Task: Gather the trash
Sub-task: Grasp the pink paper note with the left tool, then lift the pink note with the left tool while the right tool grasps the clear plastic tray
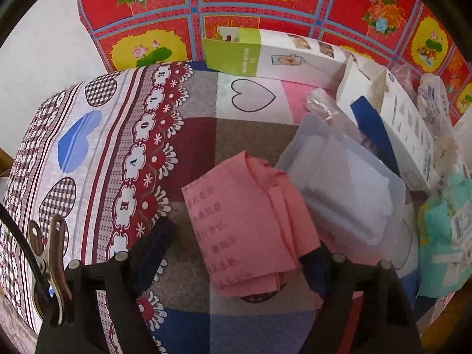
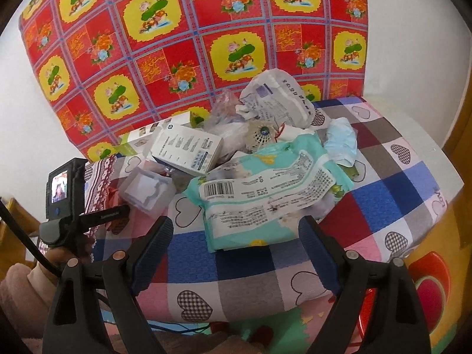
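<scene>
pink paper (image 1: 250,230) lies between open left gripper (image 1: 236,253) fingers.

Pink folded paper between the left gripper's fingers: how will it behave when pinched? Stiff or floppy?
The pink paper is probably floppy: it lies in loose creased folds, so it will likely sag or unfold from one edge. It looks thin, so probably very light. The translucent plastic container rests against its right side and may shift. The left gripper is open around it.

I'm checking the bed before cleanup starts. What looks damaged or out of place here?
A heap of trash sits on the patchwork cover: a torn, crumpled teal wrapper, a crushed white bag, a white box lying tilted, and a folded pink paper. Nothing has spilled.
</scene>
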Motion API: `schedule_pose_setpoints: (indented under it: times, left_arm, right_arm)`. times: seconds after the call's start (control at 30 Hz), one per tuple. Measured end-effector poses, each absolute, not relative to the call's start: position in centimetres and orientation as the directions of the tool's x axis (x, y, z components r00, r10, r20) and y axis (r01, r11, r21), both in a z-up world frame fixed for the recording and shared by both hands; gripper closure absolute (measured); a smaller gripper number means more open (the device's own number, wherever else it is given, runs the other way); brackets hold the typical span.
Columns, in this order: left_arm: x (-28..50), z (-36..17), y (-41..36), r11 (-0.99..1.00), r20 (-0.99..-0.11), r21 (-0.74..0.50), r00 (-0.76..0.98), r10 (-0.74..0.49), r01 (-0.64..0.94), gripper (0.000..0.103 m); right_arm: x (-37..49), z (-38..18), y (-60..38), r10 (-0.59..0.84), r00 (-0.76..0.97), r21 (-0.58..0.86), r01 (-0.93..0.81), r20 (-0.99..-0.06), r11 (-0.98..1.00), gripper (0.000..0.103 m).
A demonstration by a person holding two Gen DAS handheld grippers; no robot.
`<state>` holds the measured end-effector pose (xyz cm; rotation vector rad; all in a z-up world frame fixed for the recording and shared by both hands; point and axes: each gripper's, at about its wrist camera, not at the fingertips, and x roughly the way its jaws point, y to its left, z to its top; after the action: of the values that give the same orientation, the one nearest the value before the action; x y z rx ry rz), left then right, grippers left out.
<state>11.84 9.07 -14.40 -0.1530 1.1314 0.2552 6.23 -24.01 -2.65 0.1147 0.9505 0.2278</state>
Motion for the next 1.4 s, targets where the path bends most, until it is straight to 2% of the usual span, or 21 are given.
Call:
schedule_pose_setpoints:
  times: [0.13,0.2,0.23,0.3,0.33,0.47,0.67,0.93,1.4]
  left_arm:
    - [11.9,-14.6,9.0,0.964,-0.906,0.032,0.399,0.14,-0.266,0.02]
    - [11.8,-14.3,8.9,0.966,-0.906,0.034,0.4,0.137,-0.255,0.028]
    - [11.8,-14.2,8.7,0.966,-0.904,0.037,0.404,0.141,-0.256,0.036]
    - [11.8,-14.1,8.7,0.966,-0.905,0.04,0.4,0.143,-0.256,0.039]
    - [11.8,-14.0,8.7,0.966,-0.902,0.046,0.404,0.15,-0.255,0.046]
    - [11.9,-13.4,9.1,0.97,-0.896,0.047,0.42,0.147,-0.239,0.055]
    - [11.1,-11.9,10.3,0.976,-0.885,0.021,0.451,0.12,-0.218,0.057]
    - [9.2,-10.0,12.0,0.964,-0.877,-0.001,0.464,0.127,-0.266,0.057]
    - [7.2,-9.4,15.1,0.96,-0.873,0.007,0.467,0.143,-0.281,0.057]
  right_arm:
    - [6.2,-2.7,-23.7,0.239,0.556,0.194,-0.14,-0.796,0.971,0.014]
    - [6.2,-2.7,-23.5,0.239,0.551,0.197,-0.136,-0.799,0.971,0.014]
    - [6.3,-2.8,-23.5,0.24,0.549,0.198,-0.136,-0.8,0.971,0.014]
    - [6.2,-2.8,-23.2,0.239,0.549,0.196,-0.137,-0.801,0.971,0.014]
    - [6.3,-2.8,-23.1,0.239,0.549,0.195,-0.138,-0.801,0.971,0.014]
    - [6.6,-2.9,-22.4,0.254,0.532,0.207,-0.148,-0.807,0.967,0.014]
    - [7.6,-3.2,-20.3,0.318,0.497,0.244,-0.211,-0.807,0.947,0.014]
    - [9.7,-5.5,-14.8,0.423,0.375,0.29,-0.361,-0.825,0.886,0.014]
    - [12.8,-10.6,-7.8,0.344,0.287,0.168,-0.497,-0.894,0.851,0.014]
